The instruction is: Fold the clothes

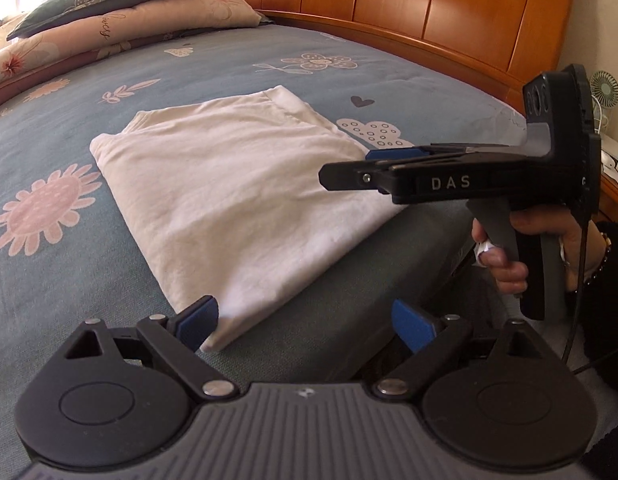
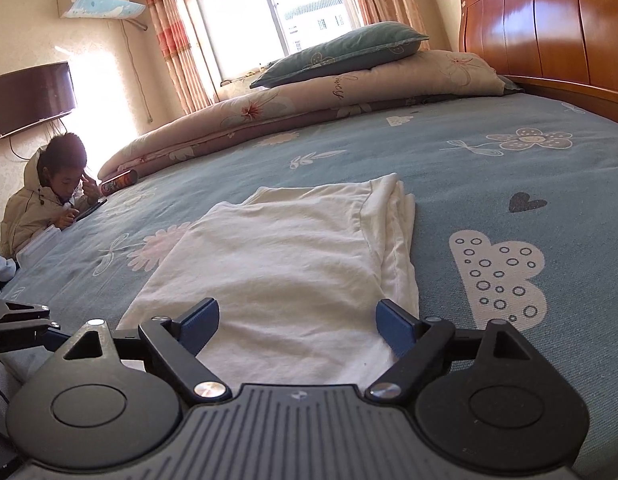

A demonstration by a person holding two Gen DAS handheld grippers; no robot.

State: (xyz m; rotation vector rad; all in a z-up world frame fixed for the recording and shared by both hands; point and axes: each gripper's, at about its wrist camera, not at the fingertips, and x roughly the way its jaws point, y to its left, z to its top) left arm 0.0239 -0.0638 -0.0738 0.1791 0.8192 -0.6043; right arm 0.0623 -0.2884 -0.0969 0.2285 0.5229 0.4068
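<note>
A white garment (image 1: 237,200) lies folded into a flat rectangle on the blue flowered bedsheet (image 1: 109,152), near the bed's edge. My left gripper (image 1: 305,326) is open, its blue pads either side of the garment's near corner without pressing on it. In the right wrist view the garment (image 2: 277,264) stretches away from my right gripper (image 2: 298,325), which is open wide just above the cloth's near end with nothing pinched. From the left wrist view the right gripper (image 1: 349,168) is seen side-on, held by a hand (image 1: 505,264) over the garment's right edge.
A wooden headboard (image 1: 409,12) runs along the bed's far side. A folded quilt (image 2: 309,96) and a teal pillow (image 2: 349,48) lie by the window. A person (image 2: 49,200) leans on the bed's far edge with a phone, a can (image 2: 119,182) beside them. A small fan (image 1: 603,88) stands on the nightstand.
</note>
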